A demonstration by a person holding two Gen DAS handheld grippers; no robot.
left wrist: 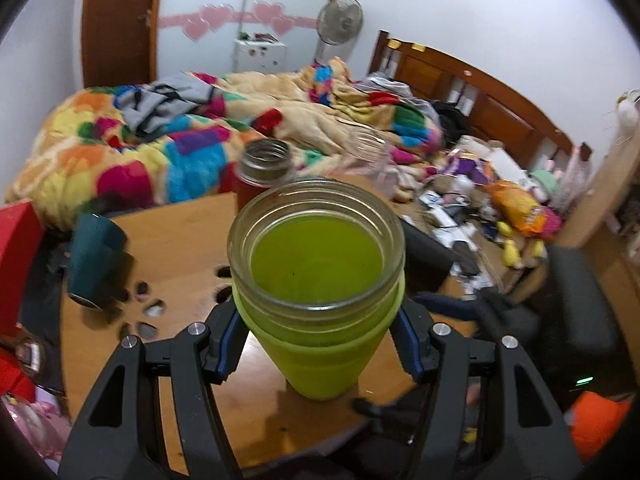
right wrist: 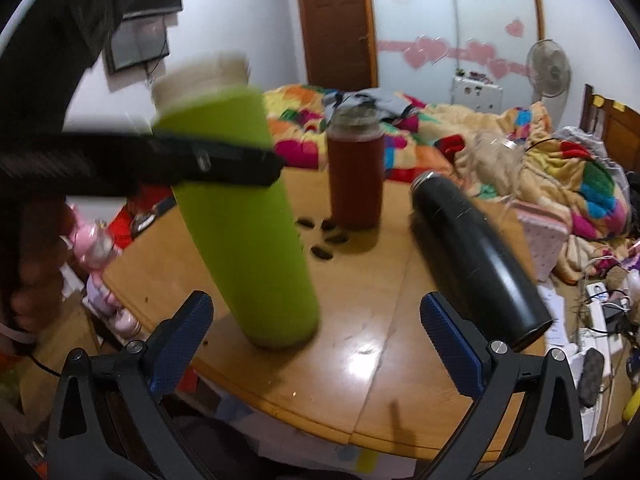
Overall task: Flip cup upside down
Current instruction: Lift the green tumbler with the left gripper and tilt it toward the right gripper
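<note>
My left hand-held gripper (left wrist: 318,320) is clamped on the green cup (left wrist: 320,280) just below its glass rim; the cup is upright, mouth up, its base at or barely above the table (right wrist: 380,344) — I cannot tell which. So I judge the grasp made and the flip not yet begun. Next comes a lift clear of the wood, then a half-turn of my wrist and a gentle set-down on the rim. My right hand-held gripper (right wrist: 316,336) hangs wide open, holding nothing, near the cup's foot. The red flask (right wrist: 355,176) stands behind, the black flask (right wrist: 476,256) leans to the right, a dark mug (left wrist: 94,256) sits left — all could catch the swing.
</note>
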